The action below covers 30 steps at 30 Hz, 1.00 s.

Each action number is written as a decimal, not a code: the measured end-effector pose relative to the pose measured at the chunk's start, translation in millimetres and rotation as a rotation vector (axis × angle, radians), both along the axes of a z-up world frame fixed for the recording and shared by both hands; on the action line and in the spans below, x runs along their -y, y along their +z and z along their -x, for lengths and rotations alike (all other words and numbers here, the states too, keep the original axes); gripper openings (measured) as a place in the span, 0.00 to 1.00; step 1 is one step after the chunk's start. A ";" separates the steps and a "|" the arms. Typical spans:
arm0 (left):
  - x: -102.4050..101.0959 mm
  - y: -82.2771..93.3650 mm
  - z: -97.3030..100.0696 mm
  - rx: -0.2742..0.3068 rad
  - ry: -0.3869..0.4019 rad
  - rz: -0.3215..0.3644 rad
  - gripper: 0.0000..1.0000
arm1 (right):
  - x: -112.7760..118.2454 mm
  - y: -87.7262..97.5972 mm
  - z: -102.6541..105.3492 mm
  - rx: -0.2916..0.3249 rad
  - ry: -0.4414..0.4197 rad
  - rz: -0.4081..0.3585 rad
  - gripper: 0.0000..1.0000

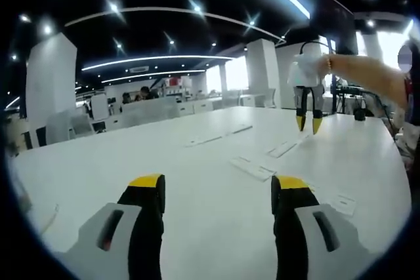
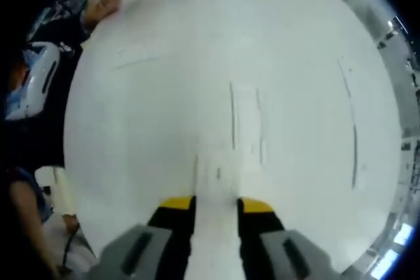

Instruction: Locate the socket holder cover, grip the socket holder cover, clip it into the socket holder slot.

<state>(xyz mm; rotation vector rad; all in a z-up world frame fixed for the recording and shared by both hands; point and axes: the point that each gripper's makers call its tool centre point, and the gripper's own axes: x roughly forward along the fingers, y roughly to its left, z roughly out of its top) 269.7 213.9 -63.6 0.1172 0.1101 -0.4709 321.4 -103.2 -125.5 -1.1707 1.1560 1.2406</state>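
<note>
The socket holder cover lies mid-frame on the white table. Right gripper hovers above, jaws narrow, empty. Left gripper gapes wide, lower frame.

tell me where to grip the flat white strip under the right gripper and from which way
Judging by its pose, take the flat white strip across its narrow width, on the long edges, coming straight down. It lies flat on the table, and the right gripper already hangs open above.
</note>
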 end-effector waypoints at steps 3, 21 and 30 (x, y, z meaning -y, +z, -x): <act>0.1 0.0 0.1 0.000 0.000 0.000 0.65 | 0.0 -0.1 -0.5 0.000 -0.001 0.000 0.27; 0.0 -1.2 0.3 -0.012 0.000 -0.004 0.65 | 3.2 -4.6 -21.3 0.034 -0.026 0.000 0.27; -0.5 -0.6 1.0 -0.015 0.001 -0.004 0.65 | 5.5 -2.1 -24.3 0.038 -0.028 0.004 0.27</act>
